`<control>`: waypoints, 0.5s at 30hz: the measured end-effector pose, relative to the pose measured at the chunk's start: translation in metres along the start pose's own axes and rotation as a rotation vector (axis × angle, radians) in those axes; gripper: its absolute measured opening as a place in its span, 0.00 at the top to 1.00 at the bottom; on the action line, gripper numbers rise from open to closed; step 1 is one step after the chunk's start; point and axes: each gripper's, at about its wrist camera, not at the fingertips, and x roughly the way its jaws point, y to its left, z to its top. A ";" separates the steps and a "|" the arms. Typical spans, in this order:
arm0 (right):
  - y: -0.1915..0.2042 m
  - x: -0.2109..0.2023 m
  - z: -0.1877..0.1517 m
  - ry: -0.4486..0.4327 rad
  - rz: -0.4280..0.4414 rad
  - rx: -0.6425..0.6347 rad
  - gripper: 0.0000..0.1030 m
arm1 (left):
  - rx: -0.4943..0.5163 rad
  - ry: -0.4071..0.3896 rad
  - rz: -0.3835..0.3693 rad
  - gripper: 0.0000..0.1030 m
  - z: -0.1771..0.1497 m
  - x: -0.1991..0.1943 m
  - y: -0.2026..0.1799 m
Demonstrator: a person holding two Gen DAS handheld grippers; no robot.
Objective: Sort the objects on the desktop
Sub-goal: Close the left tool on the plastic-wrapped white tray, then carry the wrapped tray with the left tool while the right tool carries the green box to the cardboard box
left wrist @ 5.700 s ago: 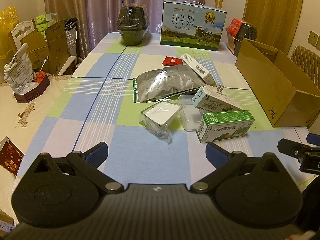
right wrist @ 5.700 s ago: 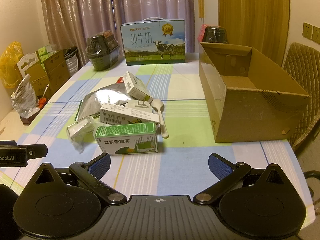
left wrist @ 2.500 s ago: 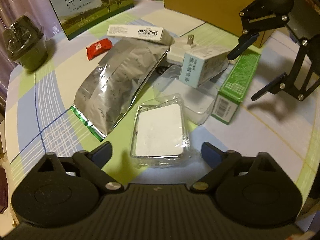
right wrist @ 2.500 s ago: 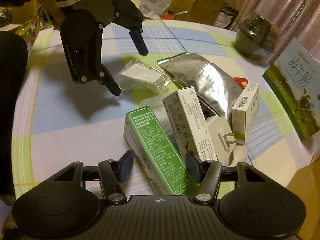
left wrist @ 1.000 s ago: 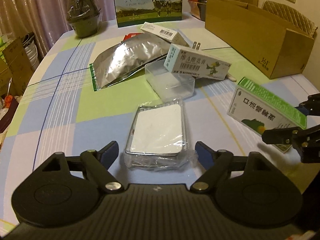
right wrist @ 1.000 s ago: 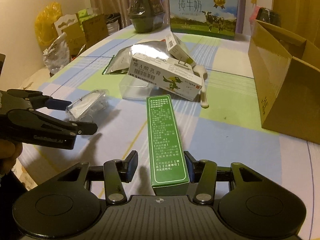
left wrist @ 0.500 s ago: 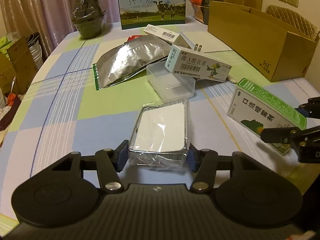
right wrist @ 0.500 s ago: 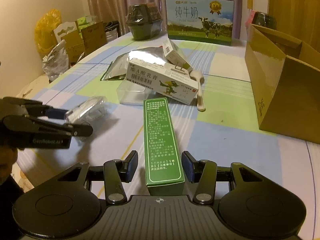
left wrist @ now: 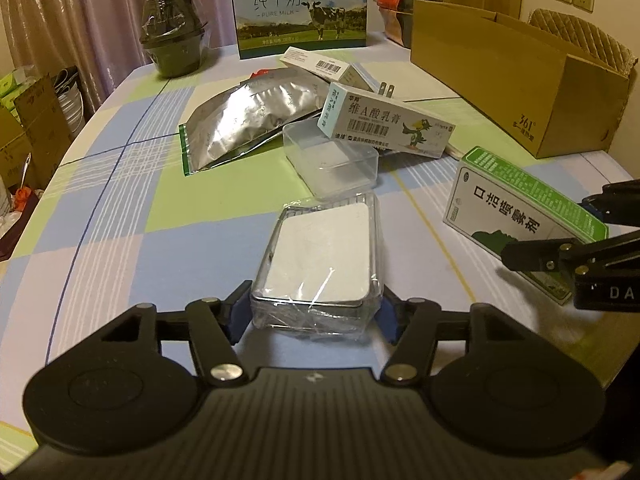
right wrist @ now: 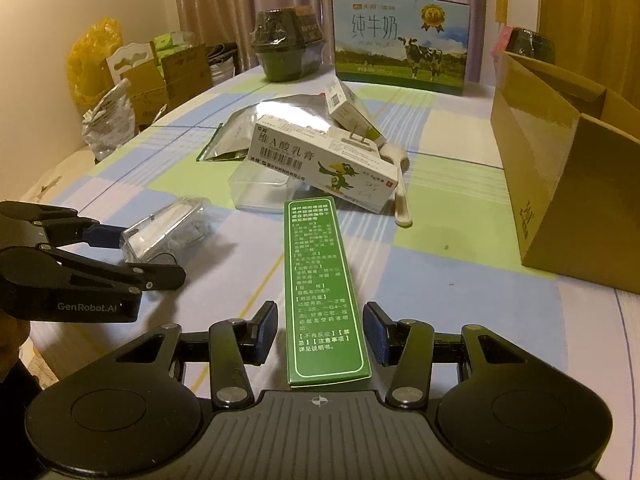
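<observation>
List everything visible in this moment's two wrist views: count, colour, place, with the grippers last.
Green box: 1, green and white, lifted between the right gripper's pads.
Wrapped case: 1, clear with white inside, between the left gripper's pads.
Clear tub: 1, transparent, mid-table.
Ointment box: 1, white and pale blue, leaning on the tub.
Foil pouch: 1, silver, behind.
Barcode box: 1, white, atop the pouch.
Spoon: 1, white.
Milk carton: 1, far edge.
Cardboard box: 1, brown, open.
Left gripper: jaws opening.
Right gripper: holding.

cardboard box [right wrist: 568, 184] cut off right, spoon [right wrist: 400, 184] half hidden
</observation>
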 end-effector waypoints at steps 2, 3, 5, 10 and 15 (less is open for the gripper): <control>0.000 0.001 0.000 -0.002 0.003 0.002 0.56 | -0.001 -0.003 0.001 0.42 -0.001 0.000 0.001; -0.001 0.001 0.000 -0.003 0.004 0.003 0.56 | -0.002 -0.005 -0.001 0.42 -0.001 0.000 0.001; 0.000 0.001 0.000 -0.005 0.005 0.002 0.56 | -0.001 -0.008 -0.004 0.43 -0.002 0.000 0.001; 0.002 0.001 0.000 -0.008 0.005 -0.001 0.64 | -0.026 -0.015 -0.007 0.50 -0.002 -0.001 0.004; 0.001 0.002 -0.001 -0.010 -0.005 -0.006 0.71 | -0.037 -0.012 -0.008 0.51 -0.001 -0.002 0.003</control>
